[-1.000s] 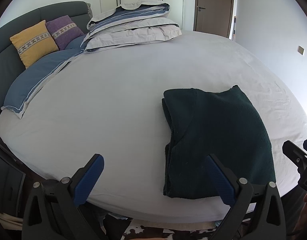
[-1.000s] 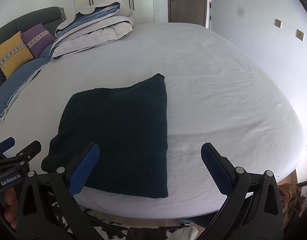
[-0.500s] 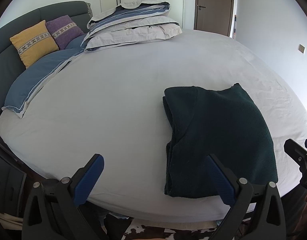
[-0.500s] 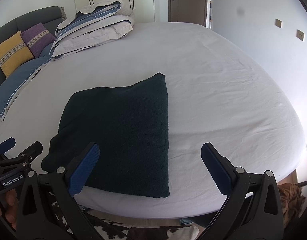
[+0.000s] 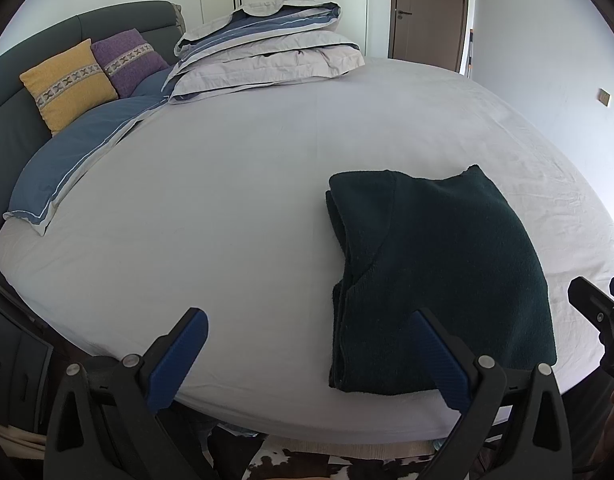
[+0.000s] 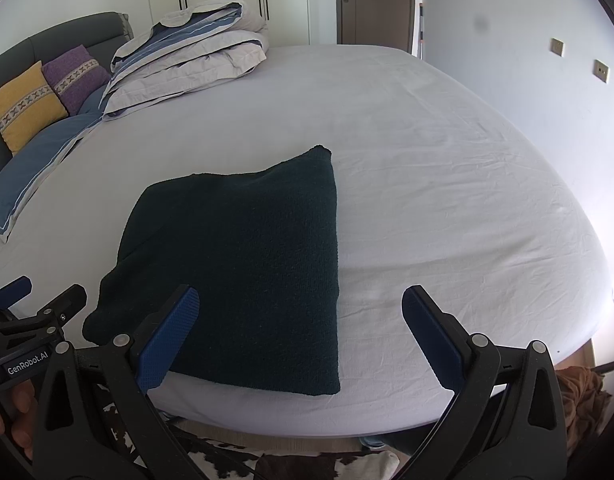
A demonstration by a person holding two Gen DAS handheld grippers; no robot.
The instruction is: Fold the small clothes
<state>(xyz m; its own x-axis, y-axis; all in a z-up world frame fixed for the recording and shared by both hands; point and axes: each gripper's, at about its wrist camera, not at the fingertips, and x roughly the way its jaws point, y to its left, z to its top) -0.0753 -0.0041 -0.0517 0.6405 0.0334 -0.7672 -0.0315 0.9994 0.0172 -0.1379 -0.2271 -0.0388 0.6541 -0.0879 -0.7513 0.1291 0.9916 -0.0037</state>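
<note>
A dark green knitted garment [image 5: 439, 276] lies folded into a rectangle near the front edge of the bed; it also shows in the right wrist view [image 6: 243, 264]. My left gripper [image 5: 307, 356] is open and empty, held just off the bed's front edge, to the garment's left. My right gripper [image 6: 299, 336] is open and empty, held off the front edge over the garment's near right corner. Neither gripper touches the cloth. The left gripper also shows at the left edge of the right wrist view [image 6: 35, 308].
The bed [image 5: 227, 200] has a pale grey sheet. A folded duvet [image 5: 267, 56] lies at the far side, a blue pillow [image 5: 71, 168] and yellow [image 5: 67, 84] and purple cushions [image 5: 127, 60] at the headboard. A cowhide rug [image 6: 291, 464] lies on the floor below.
Both grippers have drawn back very slightly from the bed; the garment sits a touch lower in the views. Nothing was gripped or released.
</note>
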